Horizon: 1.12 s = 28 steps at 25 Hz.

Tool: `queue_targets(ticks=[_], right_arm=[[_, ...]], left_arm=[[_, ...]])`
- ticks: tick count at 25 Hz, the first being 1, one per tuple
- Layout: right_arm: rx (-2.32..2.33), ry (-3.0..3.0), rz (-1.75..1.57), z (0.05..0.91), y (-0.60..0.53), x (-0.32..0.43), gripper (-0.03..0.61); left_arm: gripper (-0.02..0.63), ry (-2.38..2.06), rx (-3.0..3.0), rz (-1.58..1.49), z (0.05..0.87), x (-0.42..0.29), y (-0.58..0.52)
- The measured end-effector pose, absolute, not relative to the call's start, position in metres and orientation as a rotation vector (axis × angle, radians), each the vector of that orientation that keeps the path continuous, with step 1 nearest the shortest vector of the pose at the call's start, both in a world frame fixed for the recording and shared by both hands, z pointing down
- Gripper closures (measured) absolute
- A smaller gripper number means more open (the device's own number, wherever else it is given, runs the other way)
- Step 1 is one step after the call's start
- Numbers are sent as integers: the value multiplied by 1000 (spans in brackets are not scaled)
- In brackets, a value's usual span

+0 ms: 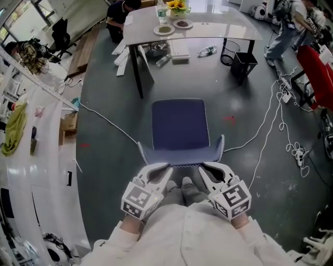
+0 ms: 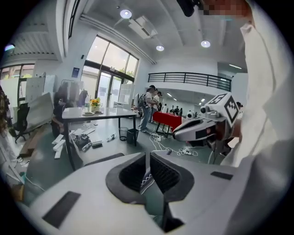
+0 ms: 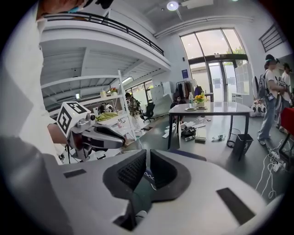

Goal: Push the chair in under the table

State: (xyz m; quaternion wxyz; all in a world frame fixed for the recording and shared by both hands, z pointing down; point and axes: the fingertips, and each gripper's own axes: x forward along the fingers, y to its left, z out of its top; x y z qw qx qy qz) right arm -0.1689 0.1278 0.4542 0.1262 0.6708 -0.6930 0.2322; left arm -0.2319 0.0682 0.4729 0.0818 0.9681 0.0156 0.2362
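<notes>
The chair (image 1: 179,124), blue seat up, stands out on the open floor well short of the table (image 1: 218,30), with its back toward the person. Both grippers sit just behind that back. The left gripper (image 1: 164,168) and the right gripper (image 1: 204,166) are side by side, each with its jaws pressed together and nothing held. Whether the tips actually touch the chair's back, can't tell. Down each gripper's own view, only the chair's stitched edge shows through the slit between the closed jaws.

Beyond the chair, under the table, a bottle (image 1: 207,51) lies on the floor. A heap of boxes and papers (image 1: 166,54) sits by the table's near-left leg (image 1: 136,72), and a black bin (image 1: 243,64) stands beside the table's right leg. A white cable (image 1: 106,120) runs across the floor to the chair's left side, and a second cable (image 1: 266,124) comes in to the chair's right. Up on the table are plates (image 1: 164,29) and yellow flowers (image 1: 177,6).
</notes>
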Motion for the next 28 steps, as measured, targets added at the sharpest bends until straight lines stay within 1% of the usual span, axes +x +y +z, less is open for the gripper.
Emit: queue_targets(ticks=[5, 7, 8, 9, 10, 12, 13, 14, 15, 16, 23, 28], right_arm=[[1880, -2017, 712, 471, 128, -174, 545], [1852, -1995, 693, 475, 129, -175, 543], [1843, -1977, 678, 477, 129, -174, 543], [1834, -1960, 665, 480, 130, -173, 541], [1823, -1947, 655, 483, 130, -173, 541], [1799, -1933, 648, 487, 129, -175, 539], [1787, -1927, 649, 489, 128, -176, 530], [1773, -1920, 650, 491, 128, -177, 506], [1759, -1912, 651, 494, 128, -177, 466], [1748, -1905, 651, 497, 128, -177, 453], [1693, -1798, 605, 516, 133, -169, 402], [1644, -1742, 579, 529, 134, -168, 390]], left_arm=[[594, 76, 2906, 818, 489, -240, 66], [584, 88, 2903, 854, 495, -243, 66], [555, 94, 2902, 871, 498, -244, 66], [499, 100, 2906, 892, 501, -245, 66], [477, 107, 2915, 918, 504, -246, 66], [473, 122, 2936, 973, 510, -248, 65], [464, 131, 2944, 996, 513, -248, 65], [454, 138, 2949, 1015, 515, -249, 64], [450, 144, 2950, 1028, 517, -249, 64], [446, 150, 2950, 1040, 519, -249, 64], [416, 185, 2975, 1174, 535, -250, 61], [400, 197, 2996, 1245, 546, -251, 57]])
